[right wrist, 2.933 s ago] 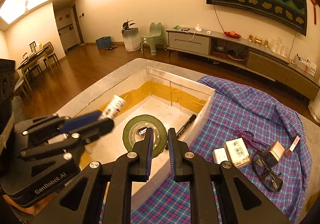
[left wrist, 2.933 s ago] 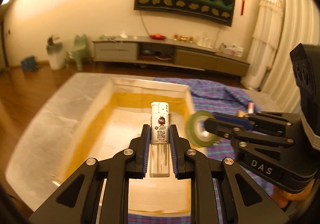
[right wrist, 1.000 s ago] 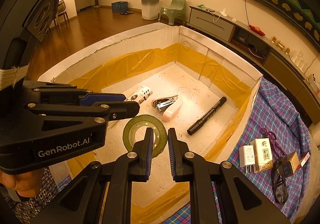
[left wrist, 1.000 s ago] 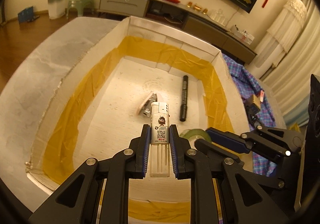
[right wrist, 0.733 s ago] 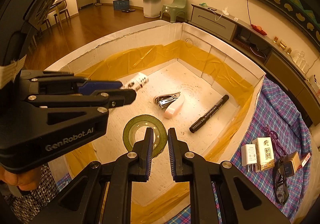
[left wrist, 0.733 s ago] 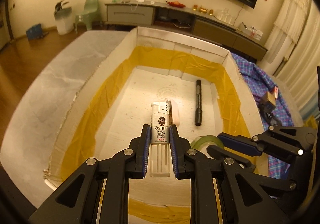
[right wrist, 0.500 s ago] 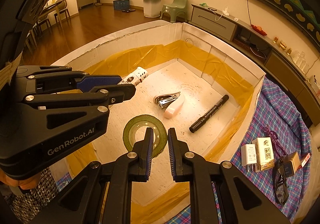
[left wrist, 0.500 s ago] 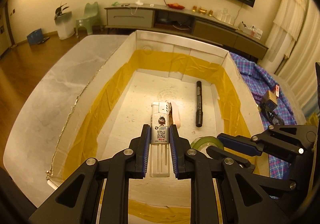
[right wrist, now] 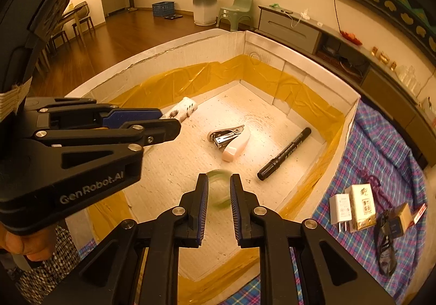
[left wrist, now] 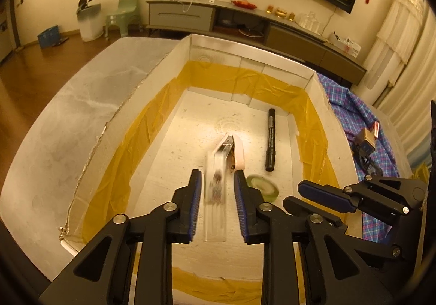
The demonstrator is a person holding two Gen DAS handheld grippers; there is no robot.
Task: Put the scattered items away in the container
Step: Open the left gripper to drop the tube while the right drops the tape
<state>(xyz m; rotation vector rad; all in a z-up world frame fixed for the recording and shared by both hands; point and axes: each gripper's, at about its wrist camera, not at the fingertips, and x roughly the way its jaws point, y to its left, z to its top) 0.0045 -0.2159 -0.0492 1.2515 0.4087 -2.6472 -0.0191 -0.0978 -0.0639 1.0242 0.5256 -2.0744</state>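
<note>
both hand-held grippers gape; lighter and tape roll blurred.

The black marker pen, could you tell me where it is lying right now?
The black marker pen lies on the floor of the white foam box, near its right wall, just right of the pink-handled stapler in the right wrist view.

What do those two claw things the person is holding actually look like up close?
Both are matte black plastic. The left gripper and right gripper each have two angular linkage arms joined by silver screws, ending in jaws lined with ribbed blue pads. The left one's side carries pale "GenRobot.AI" lettering, and whitish cord is wrapped around its body.
</note>
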